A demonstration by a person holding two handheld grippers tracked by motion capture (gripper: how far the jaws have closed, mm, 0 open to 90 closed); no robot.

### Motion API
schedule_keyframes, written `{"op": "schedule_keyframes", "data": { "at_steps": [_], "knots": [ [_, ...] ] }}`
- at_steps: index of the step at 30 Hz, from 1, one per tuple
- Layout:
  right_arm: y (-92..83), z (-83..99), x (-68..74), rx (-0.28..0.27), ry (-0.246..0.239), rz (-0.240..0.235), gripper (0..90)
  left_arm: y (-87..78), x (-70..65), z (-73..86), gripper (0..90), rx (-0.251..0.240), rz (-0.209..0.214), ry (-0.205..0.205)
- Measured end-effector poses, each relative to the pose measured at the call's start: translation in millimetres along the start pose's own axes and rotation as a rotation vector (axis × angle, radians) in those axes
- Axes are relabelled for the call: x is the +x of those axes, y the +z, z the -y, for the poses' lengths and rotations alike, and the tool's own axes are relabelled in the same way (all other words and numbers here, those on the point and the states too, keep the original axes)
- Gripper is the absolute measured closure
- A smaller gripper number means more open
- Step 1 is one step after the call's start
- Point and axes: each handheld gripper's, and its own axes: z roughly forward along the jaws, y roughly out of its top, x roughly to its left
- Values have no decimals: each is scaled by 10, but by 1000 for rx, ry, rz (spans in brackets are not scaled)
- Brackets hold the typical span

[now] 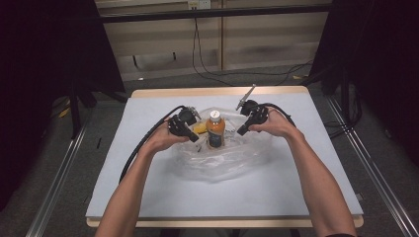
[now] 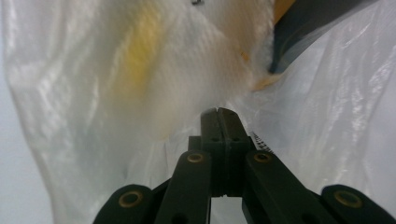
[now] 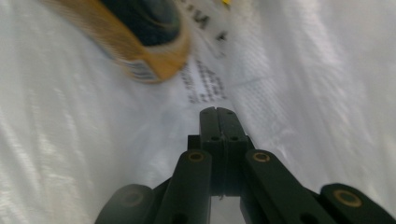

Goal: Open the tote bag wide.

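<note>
A clear plastic bag (image 1: pixel 222 160) lies crumpled mid-table. Inside it an orange drink bottle (image 1: pixel 215 129) with a white cap stands upright, and a yellow item (image 1: pixel 200 129) lies at its left. My left gripper (image 1: pixel 195 138) sits at the bag's left rim, jaws shut with film pinched at the tips. My right gripper (image 1: pixel 240 131) is at the right rim, likewise shut on film. In the left gripper view the shut jaws (image 2: pixel 218 111) meet the bag (image 2: pixel 327 116), the yellow item (image 2: pixel 135 51) blurred behind it. The right gripper view has shut jaws (image 3: pixel 217 110), the bag (image 3: pixel 70 140) and the bottle's base (image 3: pixel 144 28).
A white sheet (image 1: pixel 163 192) covers the wooden table (image 1: pixel 222 91). Black cables trail from both grippers, the left one (image 1: pixel 143 143) running toward the table's left side. Metal floor rails (image 1: pixel 57 187) flank the table, and dark curtains stand on both sides.
</note>
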Motion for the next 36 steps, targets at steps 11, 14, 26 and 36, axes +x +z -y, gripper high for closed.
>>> {"op": "schedule_keyframes", "data": {
  "at_steps": [11, 14, 26, 36],
  "knots": [
    [6, 265, -335, 17, 159, 38, 900, 160, 148, 234, 900, 68, 17, -41],
    [17, 430, -415, 38, 220, 48, 900, 155, 141, 267, 900, 65, 17, -58],
    [-35, 474, -345, -14, 182, 32, 900, 51, 154, 223, 900, -15, 63, -67],
    [-171, 462, -185, -159, 126, 10, 900, -121, 65, 231, 900, -179, 57, -103]
  ]
}}
